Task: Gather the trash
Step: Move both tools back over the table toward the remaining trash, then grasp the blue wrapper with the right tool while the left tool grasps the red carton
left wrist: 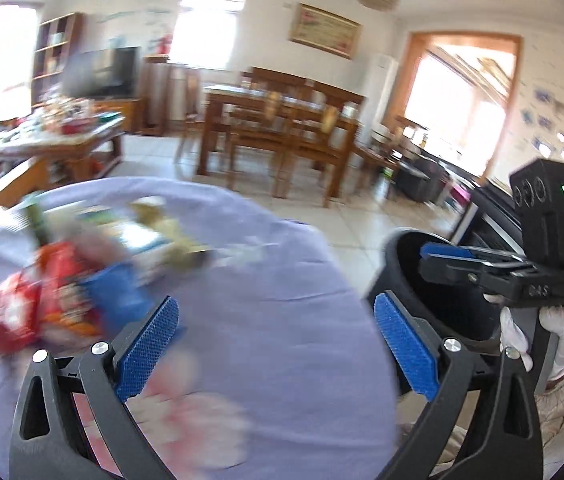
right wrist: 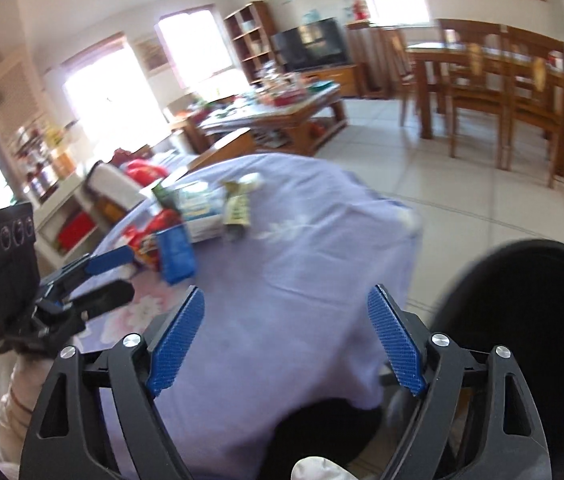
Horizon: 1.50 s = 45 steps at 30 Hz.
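A blurred pile of trash lies on a table under a lavender cloth (left wrist: 265, 280): a red wrapper (left wrist: 21, 312), a blue packet (left wrist: 117, 296) and a yellow-green wrapper (left wrist: 173, 240). In the right wrist view the same blue packet (right wrist: 175, 256), red wrapper (right wrist: 149, 228) and yellow-green wrapper (right wrist: 235, 208) lie at the cloth's (right wrist: 302, 248) far left. My left gripper (left wrist: 277, 336) is open and empty over the cloth, right of the pile. My right gripper (right wrist: 286, 340) is open and empty too. A black bin (left wrist: 410, 280) stands beside the table; the right gripper (left wrist: 438, 262) hovers at its mouth.
The bin's (right wrist: 522, 320) dark opening fills the lower right of the right wrist view. A gloved hand (left wrist: 562, 332) holds the right gripper. A wooden dining table with chairs (left wrist: 282, 128) and a cluttered coffee table (left wrist: 53, 136) stand beyond on the tiled floor (left wrist: 354, 216).
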Each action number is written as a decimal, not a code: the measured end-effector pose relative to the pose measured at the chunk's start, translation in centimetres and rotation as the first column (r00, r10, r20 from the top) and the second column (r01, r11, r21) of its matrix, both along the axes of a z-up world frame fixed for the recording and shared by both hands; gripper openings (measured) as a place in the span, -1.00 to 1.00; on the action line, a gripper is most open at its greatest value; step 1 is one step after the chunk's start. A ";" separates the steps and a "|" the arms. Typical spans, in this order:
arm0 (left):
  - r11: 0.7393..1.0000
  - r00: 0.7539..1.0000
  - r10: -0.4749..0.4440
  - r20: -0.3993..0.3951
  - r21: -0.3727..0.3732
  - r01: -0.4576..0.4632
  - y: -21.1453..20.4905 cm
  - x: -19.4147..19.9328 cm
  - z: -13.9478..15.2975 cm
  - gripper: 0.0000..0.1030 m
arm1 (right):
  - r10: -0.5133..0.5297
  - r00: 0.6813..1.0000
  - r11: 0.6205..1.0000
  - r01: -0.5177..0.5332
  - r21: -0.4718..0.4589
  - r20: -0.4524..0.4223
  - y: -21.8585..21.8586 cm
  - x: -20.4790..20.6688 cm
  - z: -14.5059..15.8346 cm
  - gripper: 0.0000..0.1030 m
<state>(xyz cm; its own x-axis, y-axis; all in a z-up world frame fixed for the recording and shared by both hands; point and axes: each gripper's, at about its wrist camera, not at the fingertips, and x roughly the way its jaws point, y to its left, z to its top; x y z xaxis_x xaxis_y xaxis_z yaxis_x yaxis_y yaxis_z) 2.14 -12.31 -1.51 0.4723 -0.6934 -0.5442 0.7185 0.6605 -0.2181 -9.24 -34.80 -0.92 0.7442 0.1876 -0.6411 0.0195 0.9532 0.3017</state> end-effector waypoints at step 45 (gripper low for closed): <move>0.845 0.908 -0.419 -0.011 0.361 0.394 11.3 14.9 -5.1 0.56 | 0.324 0.935 0.946 -0.318 0.061 -0.147 15.3 17.4 -7.5 0.26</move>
